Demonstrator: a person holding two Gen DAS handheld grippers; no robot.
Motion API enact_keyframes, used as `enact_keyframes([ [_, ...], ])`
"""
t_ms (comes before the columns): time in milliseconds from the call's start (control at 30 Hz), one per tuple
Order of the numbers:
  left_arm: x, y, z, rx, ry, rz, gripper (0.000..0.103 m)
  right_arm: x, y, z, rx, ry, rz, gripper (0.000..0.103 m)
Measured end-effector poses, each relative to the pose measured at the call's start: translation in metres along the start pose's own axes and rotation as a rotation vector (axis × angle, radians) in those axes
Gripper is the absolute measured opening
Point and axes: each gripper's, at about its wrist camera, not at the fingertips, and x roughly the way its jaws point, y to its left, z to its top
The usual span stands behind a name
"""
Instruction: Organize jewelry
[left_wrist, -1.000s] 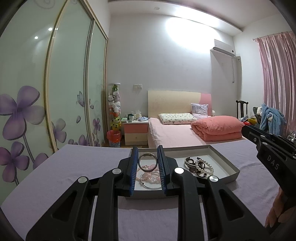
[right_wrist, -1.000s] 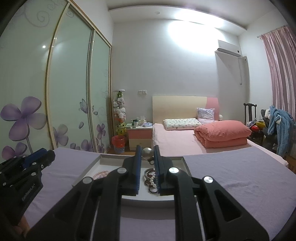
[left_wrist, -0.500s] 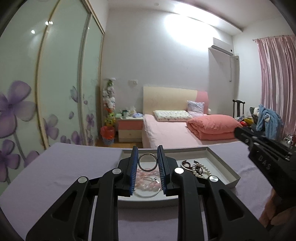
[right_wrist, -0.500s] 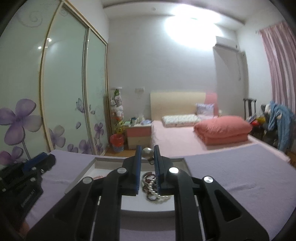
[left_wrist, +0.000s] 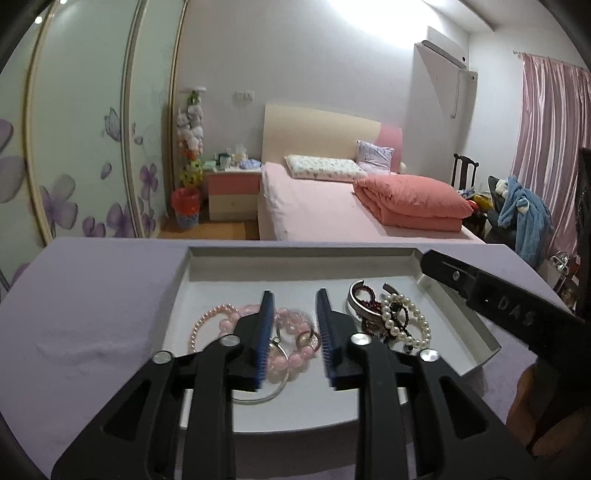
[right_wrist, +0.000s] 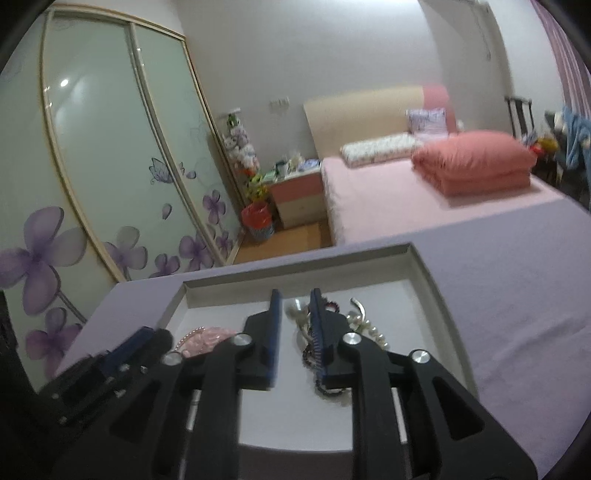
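1. Tilted down over a shallow white tray (left_wrist: 303, 258) on a lavender cloth (left_wrist: 92, 306), left gripper (left_wrist: 294, 308) with blue-padded jaws spread apart and nothing between them.
2. Directly under that gap, pink beads (left_wrist: 291, 354) piled on the tray's left half, with a thin metal ring (left_wrist: 273, 373) and a smaller ring (left_wrist: 308, 338) lying on them.
3. Curving out to the left of the pile, a fine pink pearl strand (left_wrist: 201, 325).
4. On the tray's right half, apart from the pink pile, a silver cuff (left_wrist: 356, 306), dark red beads (left_wrist: 369, 304) and a white pearl bracelet (left_wrist: 410, 317), heaped together and touching.
5. Angled in over the tray's right wall, right gripper (left_wrist: 480, 288) seen from the side.
6. From the right wrist, right gripper (right_wrist: 293, 310) likewise parted and empty, poised over the pearl-and-cuff heap; picture blurred, so contact with the heap cannot be told.
7. Pink beads (right_wrist: 207, 338) at its left, beside the left gripper's dark body (right_wrist: 110, 369).
8. Behind the cloth, a pink bed (left_wrist: 332, 210) with a folded salmon quilt (left_wrist: 410, 203), and a flowered wardrobe (left_wrist: 74, 129).
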Motion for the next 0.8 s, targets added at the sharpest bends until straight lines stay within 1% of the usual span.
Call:
enact_keyframes([
  [33, -0.004, 0.004, -0.001, -0.007, -0.008, 0.004, 0.051, -0.004, -0.001, 0.0, 0.006, -0.019, -0.005, 0.054],
  [67, -0.009, 0.008, -0.001, -0.013, -0.026, 0.013, 0.056, -0.011, -0.004, -0.001, 0.008, -0.038, -0.014, 0.054],
  [133, -0.016, 0.014, -0.001, -0.031, -0.032, 0.013, 0.056, -0.025, -0.011, -0.002, 0.023, -0.053, -0.012, 0.054],
  [267, -0.041, 0.036, -0.001, -0.124, -0.046, -0.007, 0.056, -0.048, -0.019, -0.004, 0.044, -0.067, -0.005, 0.054],
  [333, -0.052, 0.042, 0.0, -0.151, -0.058, -0.008, 0.057, -0.061, -0.018, -0.01, 0.042, -0.066, 0.0, 0.054],
  [400, -0.07, 0.05, -0.004, -0.171, -0.079, -0.003, 0.062, -0.075, -0.014, -0.016, 0.037, -0.056, 0.008, 0.054],
  [433, -0.079, 0.053, -0.006, -0.176, -0.089, 0.003, 0.063, -0.081, -0.012, -0.02, 0.031, -0.052, 0.008, 0.056],
  [533, -0.107, 0.059, -0.016, -0.171, -0.126, 0.041, 0.072, -0.102, -0.002, -0.03, -0.006, -0.047, -0.001, 0.064],
  [600, -0.122, 0.061, -0.023, -0.158, -0.147, 0.077, 0.085, -0.118, 0.007, -0.039, -0.045, -0.052, -0.012, 0.072],
  [633, -0.129, 0.061, -0.027, -0.149, -0.158, 0.098, 0.088, -0.126, 0.009, -0.043, -0.061, -0.057, -0.016, 0.08],
  [667, -0.136, 0.06, -0.031, -0.137, -0.168, 0.116, 0.092, -0.133, 0.014, -0.048, -0.078, -0.066, -0.022, 0.084],
  [700, -0.144, 0.059, -0.035, -0.121, -0.181, 0.137, 0.095, -0.14, 0.018, -0.051, -0.094, -0.077, -0.029, 0.092],
  [733, -0.15, 0.056, -0.039, -0.103, -0.191, 0.154, 0.097, -0.15, 0.023, -0.057, -0.113, -0.093, -0.041, 0.098],
  [800, -0.161, 0.052, -0.043, -0.076, -0.203, 0.179, 0.101, -0.162, 0.028, -0.065, -0.134, -0.11, -0.059, 0.099],
])
